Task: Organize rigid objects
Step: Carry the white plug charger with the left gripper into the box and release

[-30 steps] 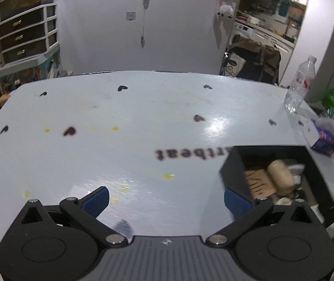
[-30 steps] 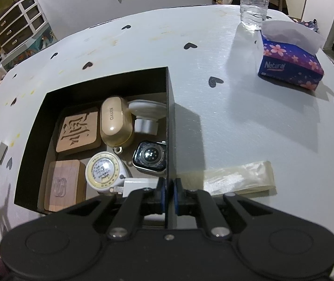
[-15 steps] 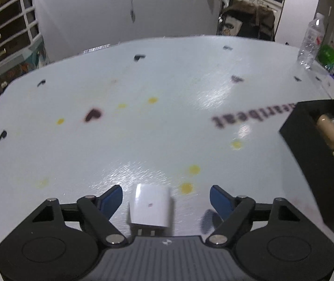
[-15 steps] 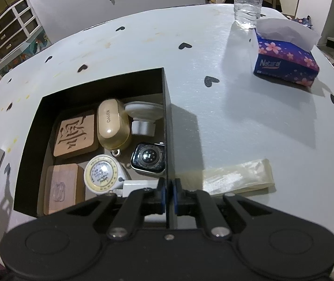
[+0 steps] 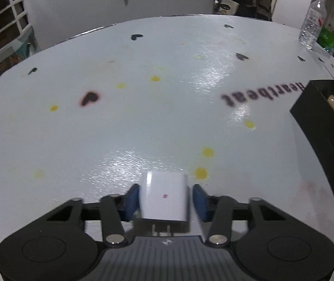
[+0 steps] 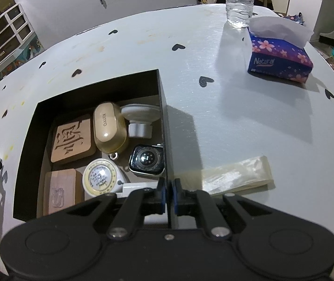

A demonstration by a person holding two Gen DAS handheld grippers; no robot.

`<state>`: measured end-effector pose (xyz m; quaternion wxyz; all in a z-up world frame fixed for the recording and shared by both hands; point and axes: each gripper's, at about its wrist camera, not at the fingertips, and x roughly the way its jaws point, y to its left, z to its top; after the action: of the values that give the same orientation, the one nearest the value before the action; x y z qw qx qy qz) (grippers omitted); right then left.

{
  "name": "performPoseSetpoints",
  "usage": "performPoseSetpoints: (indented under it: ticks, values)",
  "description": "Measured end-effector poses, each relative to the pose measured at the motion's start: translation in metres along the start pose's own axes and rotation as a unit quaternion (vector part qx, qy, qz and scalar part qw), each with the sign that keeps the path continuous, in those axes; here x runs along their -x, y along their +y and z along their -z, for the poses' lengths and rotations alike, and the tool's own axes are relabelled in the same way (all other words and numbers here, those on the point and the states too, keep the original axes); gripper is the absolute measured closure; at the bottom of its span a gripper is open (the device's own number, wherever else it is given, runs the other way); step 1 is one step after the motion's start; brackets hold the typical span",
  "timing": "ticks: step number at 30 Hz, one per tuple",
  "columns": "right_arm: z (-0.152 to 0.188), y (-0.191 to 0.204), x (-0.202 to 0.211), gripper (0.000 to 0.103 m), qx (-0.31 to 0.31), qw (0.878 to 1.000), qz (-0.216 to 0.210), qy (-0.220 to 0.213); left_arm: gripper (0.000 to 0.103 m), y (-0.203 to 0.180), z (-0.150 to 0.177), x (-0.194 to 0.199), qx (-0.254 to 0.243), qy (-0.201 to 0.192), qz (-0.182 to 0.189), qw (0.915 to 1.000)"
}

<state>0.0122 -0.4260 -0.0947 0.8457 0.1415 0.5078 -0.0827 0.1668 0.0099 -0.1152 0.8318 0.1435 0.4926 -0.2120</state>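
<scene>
While the left view catches only a corner of the box [image 5: 323, 138] at 3 o'clock, the right view looks straight into it: two wooden tiles, earbud case [image 6: 109, 126], watch [image 6: 147, 160], tape measure [image 6: 100, 178]. Left gripper [image 5: 165, 201], nearly closed, has blue pads just beside or touching the white charger [image 5: 164, 196] on the table [image 5: 143, 117], prongs at 6 o'clock. Right gripper [image 6: 168, 195] is pinched tight on the box's right wall.

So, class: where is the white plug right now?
In the left wrist view, the white plug lies on the table at bottom centre, between the blue pads of the left tongs, well left of the black box.
</scene>
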Motion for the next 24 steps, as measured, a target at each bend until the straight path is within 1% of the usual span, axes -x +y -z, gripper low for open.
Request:
performPoseSetpoints:
  ticks: [5,11,15,18,24]
  values:
    - [-0.001,0.001,-0.001,0.096,0.005,1.000,0.001,0.001,0.059,-0.002,0.001,0.002,0.006,0.003,-0.006,1.0000]
    - [-0.004,0.001,-0.002,0.097,0.012,1.000,-0.001,0.004,0.060,-0.020,-0.002,0.022,0.021,-0.019,-0.001,0.9996]
    - [-0.003,0.001,-0.002,0.097,0.013,1.000,-0.001,0.005,0.060,-0.044,-0.008,0.045,0.029,-0.043,0.025,0.9984]
    - [-0.003,0.001,-0.002,0.097,0.013,1.000,-0.001,0.005,0.060,-0.066,-0.013,0.059,0.025,-0.057,0.044,0.9971]
    - [-0.004,-0.001,-0.002,0.097,0.019,1.000,-0.008,0.007,0.060,-0.117,-0.031,0.083,-0.007,-0.086,0.106,0.9906]
